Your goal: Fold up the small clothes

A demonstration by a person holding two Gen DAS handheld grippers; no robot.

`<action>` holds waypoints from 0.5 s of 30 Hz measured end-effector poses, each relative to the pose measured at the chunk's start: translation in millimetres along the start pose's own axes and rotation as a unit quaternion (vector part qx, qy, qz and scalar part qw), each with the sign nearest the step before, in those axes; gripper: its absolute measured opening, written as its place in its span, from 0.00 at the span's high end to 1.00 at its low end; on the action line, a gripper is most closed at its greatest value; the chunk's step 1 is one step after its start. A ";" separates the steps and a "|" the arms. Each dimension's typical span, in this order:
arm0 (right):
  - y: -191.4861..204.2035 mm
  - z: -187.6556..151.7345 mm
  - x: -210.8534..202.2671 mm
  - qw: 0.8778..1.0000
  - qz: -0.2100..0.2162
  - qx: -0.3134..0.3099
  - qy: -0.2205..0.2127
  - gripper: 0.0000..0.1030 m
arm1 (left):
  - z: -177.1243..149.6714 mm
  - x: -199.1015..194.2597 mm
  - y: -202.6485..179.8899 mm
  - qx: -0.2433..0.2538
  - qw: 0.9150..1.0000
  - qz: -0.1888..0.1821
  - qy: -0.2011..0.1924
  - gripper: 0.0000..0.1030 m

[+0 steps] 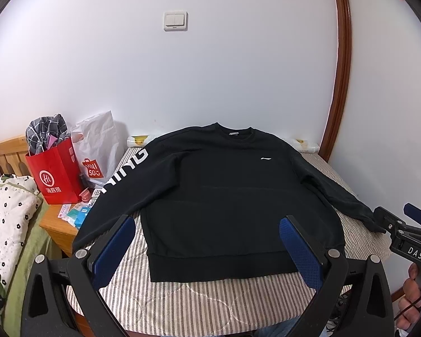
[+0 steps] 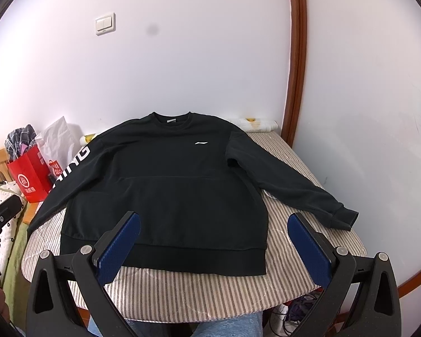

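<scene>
A black sweatshirt [image 1: 219, 196] [image 2: 168, 191] lies flat and face up on a striped padded table [image 1: 210, 303] [image 2: 205, 295], both sleeves spread out. White lettering runs down its left sleeve [image 1: 126, 168], and a small white logo [image 1: 267, 158] marks the chest. My left gripper [image 1: 207, 250] is open, hovering above the hem with nothing between its blue pads. My right gripper [image 2: 213, 244] is open too, over the hem's right end. In the left wrist view the right gripper [image 1: 407, 224] appears by the right cuff [image 1: 370, 219].
A red paper bag [image 1: 56, 174] with checked cloth and a white plastic bag [image 1: 98, 151] stand on a wooden nightstand [image 1: 59, 230] at the left. A floral quilt [image 1: 5, 219] lies further left. A wall runs behind, and a wooden door frame [image 1: 339, 84] stands at the right.
</scene>
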State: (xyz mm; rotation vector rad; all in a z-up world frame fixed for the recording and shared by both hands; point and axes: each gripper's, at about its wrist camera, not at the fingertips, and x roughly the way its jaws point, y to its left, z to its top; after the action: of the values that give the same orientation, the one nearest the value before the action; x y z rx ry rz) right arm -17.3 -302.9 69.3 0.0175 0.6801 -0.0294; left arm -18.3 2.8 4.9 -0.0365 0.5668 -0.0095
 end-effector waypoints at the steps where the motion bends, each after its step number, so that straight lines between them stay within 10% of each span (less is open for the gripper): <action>1: 0.0 0.1 -0.1 1.000 0.000 0.000 0.000 0.00 | -0.2 -0.1 -0.1 0.000 1.000 0.001 -0.001 0.00; 15: 3.2 -0.2 -4.2 1.000 0.003 -0.001 -0.002 0.00 | -1.3 0.3 1.1 -0.001 1.000 0.002 0.001 0.00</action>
State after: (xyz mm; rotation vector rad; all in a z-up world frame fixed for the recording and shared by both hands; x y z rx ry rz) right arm -20.6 -299.6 71.8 0.0171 0.6754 -0.0234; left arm -18.8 3.9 3.6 -0.0382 0.5686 -0.0057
